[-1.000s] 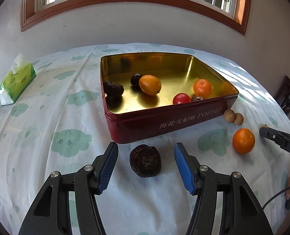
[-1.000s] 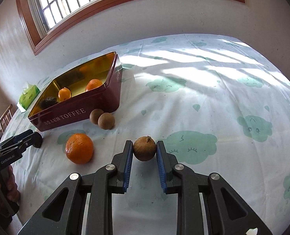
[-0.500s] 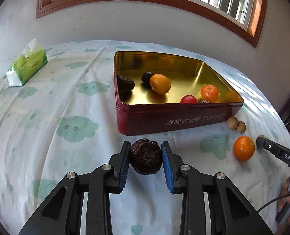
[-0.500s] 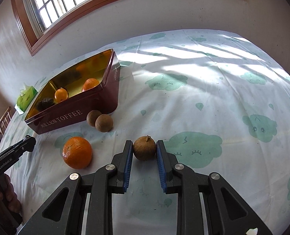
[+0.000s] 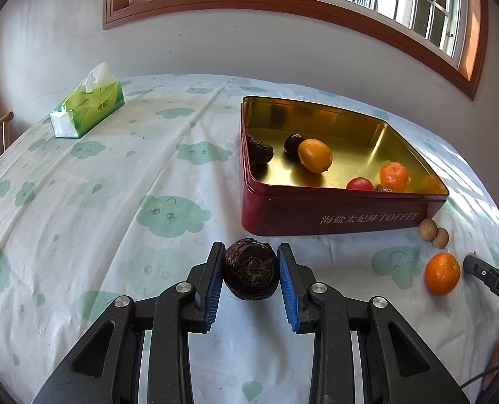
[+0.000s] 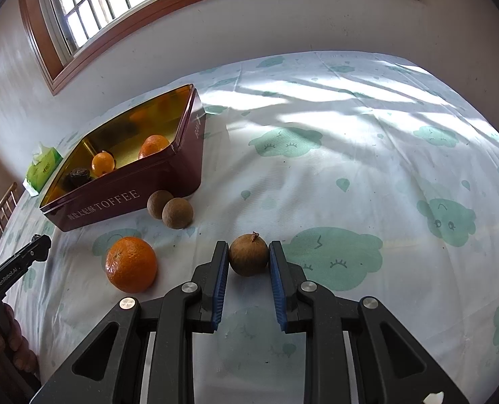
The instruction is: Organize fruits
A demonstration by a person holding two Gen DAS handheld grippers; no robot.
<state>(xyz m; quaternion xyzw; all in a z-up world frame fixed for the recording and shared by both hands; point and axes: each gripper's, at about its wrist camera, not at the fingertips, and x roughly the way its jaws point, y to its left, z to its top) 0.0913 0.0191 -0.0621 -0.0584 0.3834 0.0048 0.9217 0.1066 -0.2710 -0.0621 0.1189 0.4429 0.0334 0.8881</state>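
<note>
1. Left wrist view: the left gripper point(image 5: 250, 271) has its blue-padded fingers point(image 5: 213, 286) pressed against both sides of a dark, wrinkled fruit point(image 5: 250, 269), holding it just above the cloud-print cloth of the worktop point(image 5: 98, 202), near the front left corner of the red toffee tin point(image 5: 333, 215).
2. Inside the tin lie a yellow-orange citrus point(image 5: 315, 155), a mandarin point(image 5: 394, 176), a red fruit point(image 5: 359, 184) and two dark fruits point(image 5: 261, 150) (one partly hidden behind the citrus).
3. A green tissue pack point(image 5: 87, 109) sits well apart at the far left.
4. Right wrist view: the right gripper point(image 6: 248, 259) has its fingers point(image 6: 219, 279) narrowed onto a round brown fruit point(image 6: 248, 258) with a short stem, gripping it from both sides.
5. A loose orange point(image 6: 131, 264) rests on the cloth just left of that gripper, and two small brown fruits point(image 6: 177, 213) touch each other beside the tin's near corner.
</note>
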